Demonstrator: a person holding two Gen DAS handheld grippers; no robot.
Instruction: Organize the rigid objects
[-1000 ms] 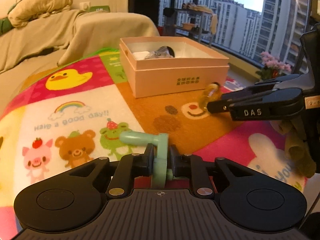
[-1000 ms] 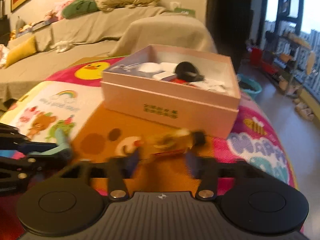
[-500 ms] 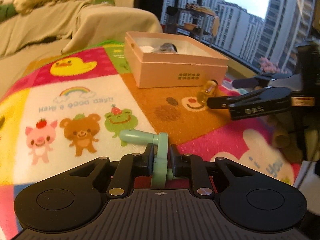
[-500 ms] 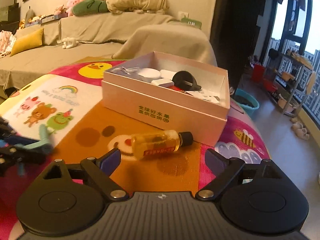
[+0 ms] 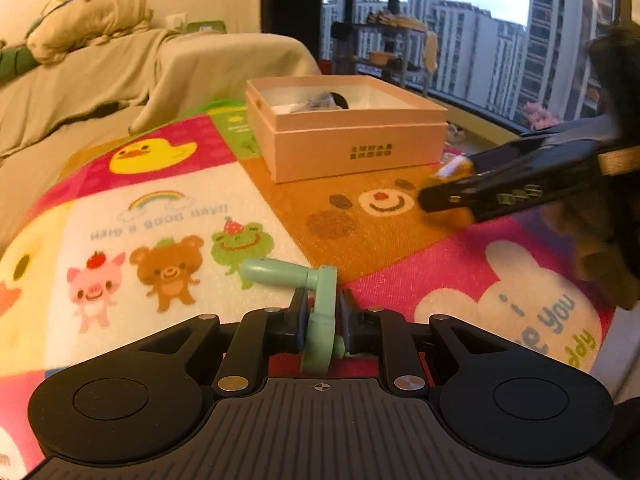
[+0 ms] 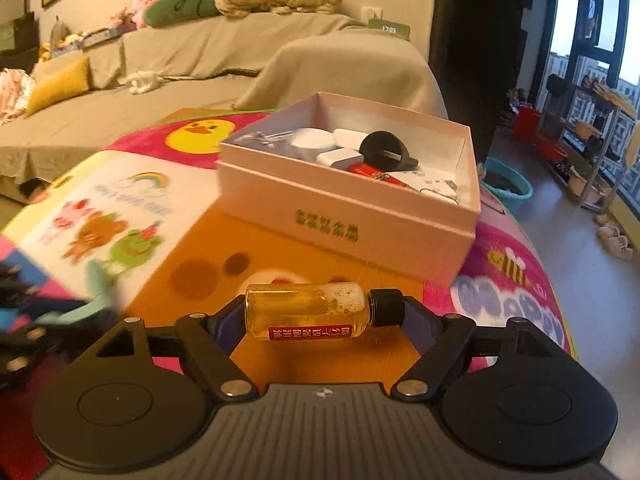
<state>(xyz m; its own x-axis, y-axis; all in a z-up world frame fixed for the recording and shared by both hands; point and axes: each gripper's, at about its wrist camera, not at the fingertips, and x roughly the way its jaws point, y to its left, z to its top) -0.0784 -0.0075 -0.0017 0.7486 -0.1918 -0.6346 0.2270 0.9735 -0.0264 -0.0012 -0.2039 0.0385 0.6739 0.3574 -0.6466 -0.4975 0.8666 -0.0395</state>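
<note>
At the bottom centre of the left wrist view, the left tool is seen clamped narrowly on a mint-green L-shaped plastic piece, whose rounded arm sticks out to the left above the colourful cartoon cloth that covers the table.

In the right wrist view, a small bottle of amber liquid with a black cap is found lying crosswise between the fingers of the right tool, at lower centre of the frame. The jaws have just been closing in from a wider spread; the left finger appears to meet the bottle's base and the right finger its cap, so the bottle is gripped end to end. It is seen over the orange patch of the cloth.

Just beyond the bottle, in mid-frame, an open pink cardboard box is set on the cloth. Inside it, a black round object, white items and a red piece are gathered.

A covered sofa is visible across the upper left.
</note>
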